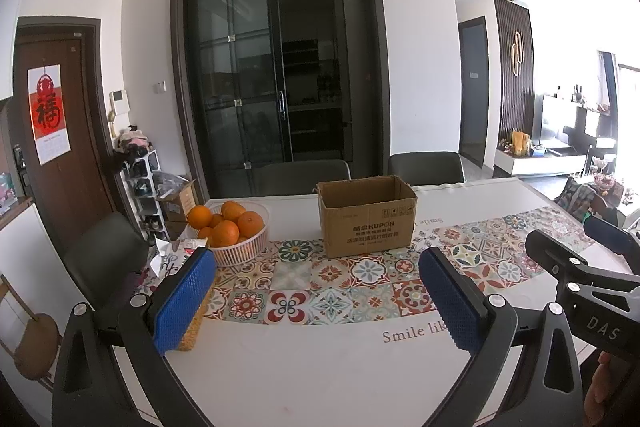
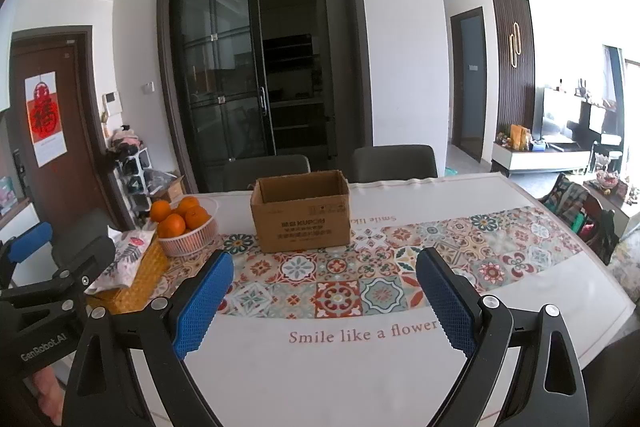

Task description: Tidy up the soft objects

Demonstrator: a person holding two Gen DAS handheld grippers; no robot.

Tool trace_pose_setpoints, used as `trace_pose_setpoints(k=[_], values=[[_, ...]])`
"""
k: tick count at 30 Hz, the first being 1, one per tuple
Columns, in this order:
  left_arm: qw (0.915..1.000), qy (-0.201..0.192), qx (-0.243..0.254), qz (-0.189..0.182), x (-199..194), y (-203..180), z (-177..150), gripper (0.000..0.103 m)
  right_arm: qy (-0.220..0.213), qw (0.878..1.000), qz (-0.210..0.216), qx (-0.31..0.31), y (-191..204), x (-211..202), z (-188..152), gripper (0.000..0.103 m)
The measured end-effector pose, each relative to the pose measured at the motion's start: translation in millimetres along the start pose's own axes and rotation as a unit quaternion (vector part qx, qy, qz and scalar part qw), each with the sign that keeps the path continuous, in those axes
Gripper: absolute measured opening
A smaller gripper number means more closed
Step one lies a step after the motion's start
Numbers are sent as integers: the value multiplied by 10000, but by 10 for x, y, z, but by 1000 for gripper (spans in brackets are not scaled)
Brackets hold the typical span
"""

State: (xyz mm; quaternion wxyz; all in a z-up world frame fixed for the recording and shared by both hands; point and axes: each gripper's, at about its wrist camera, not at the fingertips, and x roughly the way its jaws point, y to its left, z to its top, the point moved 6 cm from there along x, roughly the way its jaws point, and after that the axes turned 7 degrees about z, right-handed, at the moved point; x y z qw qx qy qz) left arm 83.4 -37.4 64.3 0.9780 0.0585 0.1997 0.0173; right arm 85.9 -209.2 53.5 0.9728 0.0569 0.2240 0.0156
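**Both claws apart over table, nothing held**

Left gripper [image 1: 316,291] and right gripper [image 2: 324,295] both have jaws spread wide, blue pads clear of everything, hovering above the near edge of the table [image 2: 320,379]. Each sees the other at its frame edge: right gripper [image 1: 580,267] at the right of the left wrist view, left gripper [image 2: 36,267] at the left of the right wrist view.

Largest to smallest:
- table: white top, patterned tile runner [image 2: 360,279] across the middle, "Smile like a flower" printed along the near side.
- two dark chairs [image 2: 394,163] pushed in at the far side.
- cardboard box [image 2: 302,217]: open top, upright, on the far edge of the runner, roughly centre. Inside can't be seen from either view.
- white basket [image 1: 240,247] of oranges [image 1: 226,225]: left of the box, apart from it.
- woven tissue holder [image 2: 136,279]: near left corner of the table, just in front of the basket, floral tissue pack [image 2: 124,259] sticking out the top. Only soft item visible on the table; not touched by either claw.
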Motion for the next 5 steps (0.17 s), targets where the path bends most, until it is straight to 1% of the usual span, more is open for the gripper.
trace_pose_setpoints(k=[5], values=[[10000, -2, -3, -2, -6, 11, 1, 103, 2, 10000, 5, 2, 5, 0, -3, 94]])
